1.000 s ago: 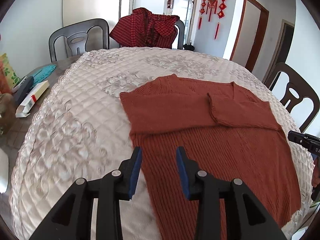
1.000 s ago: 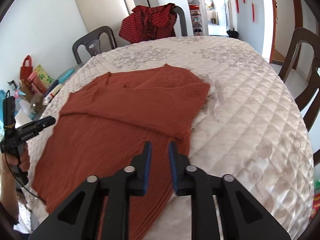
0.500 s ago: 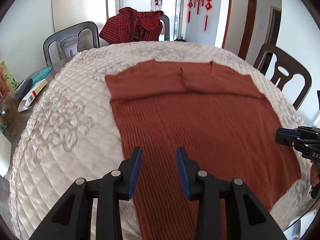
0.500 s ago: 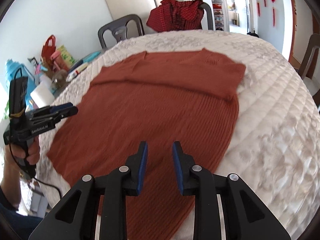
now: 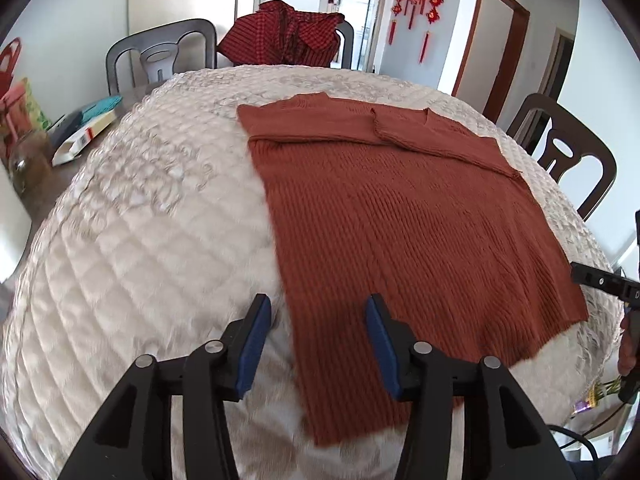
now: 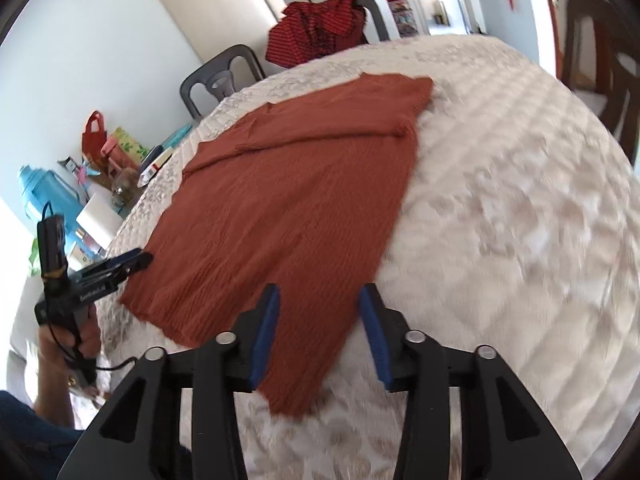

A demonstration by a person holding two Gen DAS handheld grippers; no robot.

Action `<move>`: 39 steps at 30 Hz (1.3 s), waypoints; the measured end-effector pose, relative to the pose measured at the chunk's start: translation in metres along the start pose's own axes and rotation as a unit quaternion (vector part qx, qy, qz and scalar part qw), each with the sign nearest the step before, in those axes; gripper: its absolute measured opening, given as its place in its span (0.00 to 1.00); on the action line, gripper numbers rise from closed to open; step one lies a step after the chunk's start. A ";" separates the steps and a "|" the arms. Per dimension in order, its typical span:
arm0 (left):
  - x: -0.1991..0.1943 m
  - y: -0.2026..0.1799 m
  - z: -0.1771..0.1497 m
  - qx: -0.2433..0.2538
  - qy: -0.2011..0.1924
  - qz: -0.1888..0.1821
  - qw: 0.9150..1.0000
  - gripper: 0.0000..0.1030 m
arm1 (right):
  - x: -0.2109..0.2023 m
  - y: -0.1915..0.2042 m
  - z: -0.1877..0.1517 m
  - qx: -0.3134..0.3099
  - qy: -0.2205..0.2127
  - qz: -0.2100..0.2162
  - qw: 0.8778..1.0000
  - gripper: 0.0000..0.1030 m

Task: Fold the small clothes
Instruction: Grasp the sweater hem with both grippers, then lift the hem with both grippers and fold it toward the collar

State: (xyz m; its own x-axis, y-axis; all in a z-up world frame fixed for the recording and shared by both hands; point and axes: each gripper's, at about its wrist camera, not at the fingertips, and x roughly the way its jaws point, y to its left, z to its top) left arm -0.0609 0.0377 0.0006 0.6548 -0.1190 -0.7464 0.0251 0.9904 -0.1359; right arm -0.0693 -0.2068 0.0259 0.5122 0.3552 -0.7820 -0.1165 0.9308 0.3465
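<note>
Jaws of both the left gripper [image 5: 318, 344] and right gripper [image 6: 319, 334] stand released above the sweater's [image 5: 404, 216] near corners on the surface [image 5: 140, 240]

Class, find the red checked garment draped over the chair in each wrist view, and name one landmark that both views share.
Left wrist view: the red checked garment hangs on a chair back at top centre, beyond the table.
Right wrist view: it sits at top centre, slightly left of a doorway.
Shared landmark: the rust knit sweater spread flat on the quilted table cover.
</note>
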 end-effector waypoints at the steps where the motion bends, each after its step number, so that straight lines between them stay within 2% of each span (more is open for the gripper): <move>1: -0.003 0.001 -0.002 -0.005 0.000 -0.003 1.000 0.51 | 0.000 0.000 -0.002 0.003 0.002 0.001 1.000 0.43; 10: -0.011 -0.003 -0.015 -0.016 0.001 -0.018 1.000 0.51 | -0.005 0.003 -0.015 0.039 0.021 0.058 0.997 0.43; 17: -0.006 -0.004 -0.011 -0.043 -0.019 -0.003 0.999 0.51 | 0.001 0.002 -0.013 0.068 0.010 0.078 0.995 0.42; 19: -0.007 -0.001 -0.011 -0.051 -0.021 -0.006 0.998 0.46 | 0.003 0.002 -0.014 0.073 0.005 0.079 0.994 0.28; 20: -0.007 0.001 -0.012 -0.055 -0.021 -0.008 0.998 0.45 | 0.006 0.002 -0.014 0.075 0.007 0.078 0.994 0.12; 21: -0.008 0.004 -0.012 -0.062 -0.020 -0.013 0.998 0.43 | 0.010 0.002 -0.016 0.077 0.013 0.077 0.994 0.08; 25: -0.014 0.016 -0.018 -0.099 -0.010 -0.051 0.994 0.43 | 0.007 0.001 -0.021 0.078 0.009 0.088 0.993 0.08; 29: -0.016 0.014 -0.021 -0.105 -0.004 -0.072 0.992 0.43 | 0.001 -0.003 -0.024 0.081 0.011 0.091 0.992 0.08; 32: -0.014 0.010 -0.020 -0.103 -0.006 -0.071 0.992 0.32 | -0.002 -0.003 -0.023 0.079 0.007 0.090 0.993 0.08; 34: -0.011 0.012 -0.020 -0.105 -0.006 -0.077 0.991 0.10 | -0.007 -0.006 -0.022 0.081 -0.001 0.090 0.993 0.07; 39: -0.011 0.023 -0.023 -0.133 -0.008 -0.128 0.983 0.09 | -0.019 -0.020 -0.023 0.096 -0.015 0.084 0.992 0.07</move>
State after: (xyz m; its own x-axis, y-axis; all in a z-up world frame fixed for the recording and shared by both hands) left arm -0.0847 0.0601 -0.0094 0.6644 -0.3586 -0.6557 -0.0069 0.8744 -0.4852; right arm -0.0961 -0.2307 0.0223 0.5244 0.4985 -0.6903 -0.0398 0.8242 0.5649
